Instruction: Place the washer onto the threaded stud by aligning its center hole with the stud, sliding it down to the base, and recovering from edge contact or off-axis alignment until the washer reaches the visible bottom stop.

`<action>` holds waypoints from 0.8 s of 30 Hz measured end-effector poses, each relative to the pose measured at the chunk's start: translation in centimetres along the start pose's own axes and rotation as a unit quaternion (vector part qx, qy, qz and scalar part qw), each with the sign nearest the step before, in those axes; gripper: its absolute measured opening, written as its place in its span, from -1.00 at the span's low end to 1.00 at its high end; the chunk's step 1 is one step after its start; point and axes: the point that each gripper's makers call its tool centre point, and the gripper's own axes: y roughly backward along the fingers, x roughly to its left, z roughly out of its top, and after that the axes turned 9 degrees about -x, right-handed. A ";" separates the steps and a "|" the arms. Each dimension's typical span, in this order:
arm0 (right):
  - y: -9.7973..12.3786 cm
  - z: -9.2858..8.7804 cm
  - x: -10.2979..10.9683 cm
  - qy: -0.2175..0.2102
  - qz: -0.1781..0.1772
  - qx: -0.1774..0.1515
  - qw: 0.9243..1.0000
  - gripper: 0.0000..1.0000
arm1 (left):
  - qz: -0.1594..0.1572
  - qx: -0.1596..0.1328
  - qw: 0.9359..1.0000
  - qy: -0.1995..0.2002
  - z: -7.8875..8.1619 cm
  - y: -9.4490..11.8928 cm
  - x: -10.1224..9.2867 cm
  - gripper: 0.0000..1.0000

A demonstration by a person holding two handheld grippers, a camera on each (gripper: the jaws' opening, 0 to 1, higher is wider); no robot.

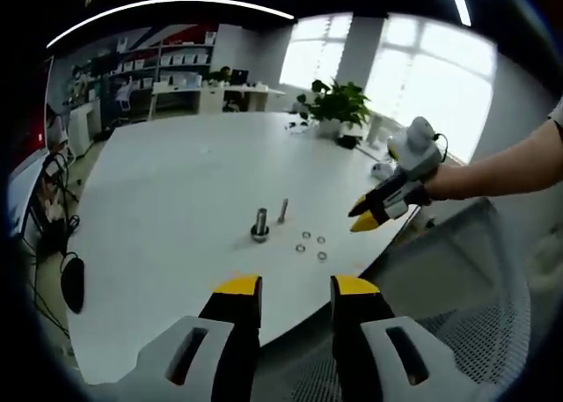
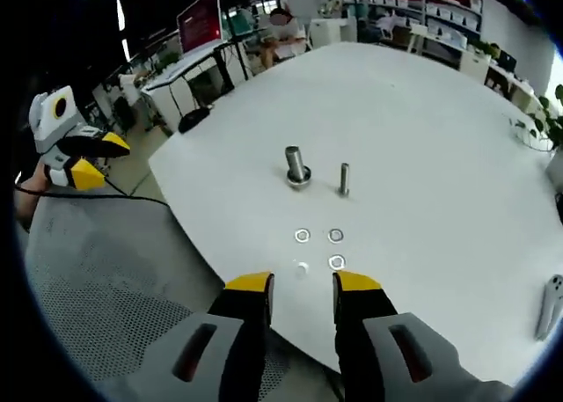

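Observation:
On the white table (image 1: 176, 191) stands a thick threaded stud (image 1: 260, 224) on a round base, with a thinner stud (image 1: 283, 210) just beside it. Several small washers (image 1: 311, 245) lie flat near the table edge in front of them. My left gripper (image 1: 296, 288) hovers off the table edge, open and holding nothing. My right gripper (image 1: 368, 215) comes in from the right, held by a hand. In the right gripper view the thick stud (image 2: 296, 166), the thin stud (image 2: 344, 179) and the washers (image 2: 335, 236) lie ahead of my open right gripper (image 2: 303, 283); the left gripper (image 2: 84, 160) is far left.
A grey mesh chair back (image 1: 457, 305) sits below the table edge, also the mesh chair (image 2: 97, 279) under the left gripper. A potted plant (image 1: 337, 103) stands at the far side. Desks and shelves (image 1: 176, 68) fill the back. A white object (image 2: 550, 305) lies at the table's right.

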 end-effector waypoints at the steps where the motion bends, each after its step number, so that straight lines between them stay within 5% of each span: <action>1: -0.4 -0.5 -0.3 0.006 -0.002 0.012 1.000 -0.41 | 0.000 0.001 1.000 -0.001 -0.1 0.0 0.0 -0.42; 7: -2.4 -2.4 -2.3 0.001 -0.027 0.047 0.999 -0.40 | 0.003 0.006 1.000 -0.001 -0.3 -0.1 0.1 -0.42; 24: -4.4 -2.9 -3.3 0.016 -0.036 0.073 0.997 -0.45 | 0.003 0.024 1.000 0.003 -0.9 -0.2 0.2 -0.44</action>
